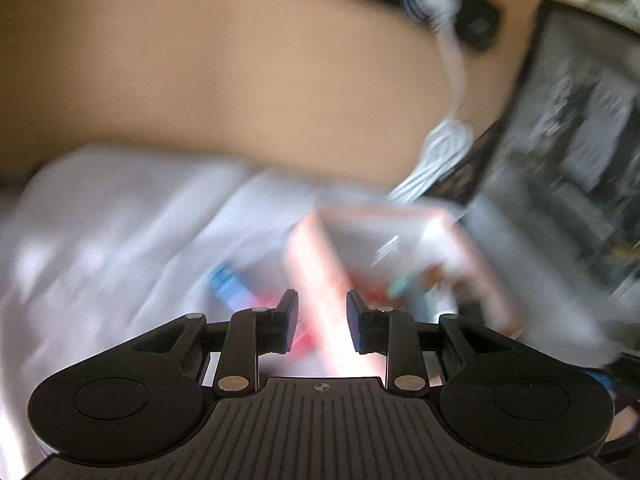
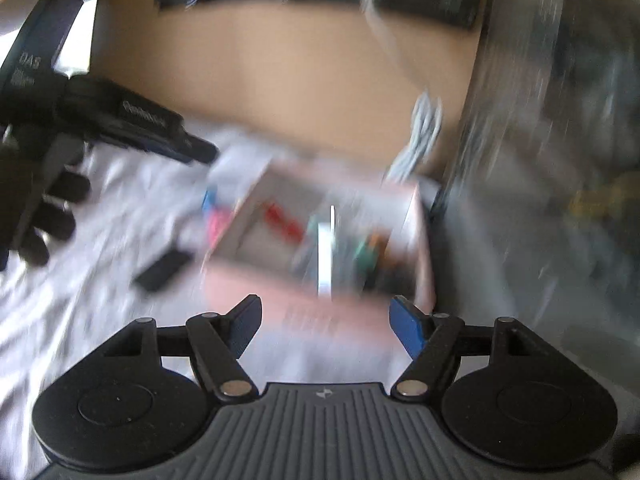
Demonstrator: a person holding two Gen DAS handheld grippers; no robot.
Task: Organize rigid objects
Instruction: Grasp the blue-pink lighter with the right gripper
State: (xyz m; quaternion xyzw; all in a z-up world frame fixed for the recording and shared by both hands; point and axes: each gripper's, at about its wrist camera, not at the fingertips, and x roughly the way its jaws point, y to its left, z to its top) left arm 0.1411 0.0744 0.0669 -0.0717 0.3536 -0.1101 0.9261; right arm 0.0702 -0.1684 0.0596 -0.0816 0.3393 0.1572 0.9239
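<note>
Two views, both smeared by blur, make up our record.

Left wrist view. We list the left gripper (image 1: 322, 326) low in the middle, its jaws a narrow way apart with nothing pressed between the blue pads (image 1: 291, 326). Past the tips lies a pink-walled box (image 1: 316, 264), open at the top, its left wall running down toward the gap between the jaws without touching either pad that we can make out. The box sits on a white crumpled cloth (image 1: 112, 240) that covers the near part of a tan table (image 1: 224, 80). A blue and red item (image 1: 230, 286) lies on the cloth just left of the box; we cannot tell what it is. A white coiled cable (image 1: 444, 148) runs from the table's far edge to the box's far right corner. A dark glossy cover (image 1: 576, 152) fills the right side, near the box. The table's middle and left give open room.

Right wrist view. We list the right gripper (image 2: 326, 326) with jaws spread wide and nothing between them. The box's near pink wall lies just beyond the tips; inside we make out red (image 2: 282, 220), white (image 2: 326, 256) and green (image 2: 364, 258) items, kinds unclear. A small black item (image 2: 162, 270) lies on the cloth left of the box. A gloved hand (image 2: 44, 208) holds the other gripper at the left edge, above the cloth.
</note>
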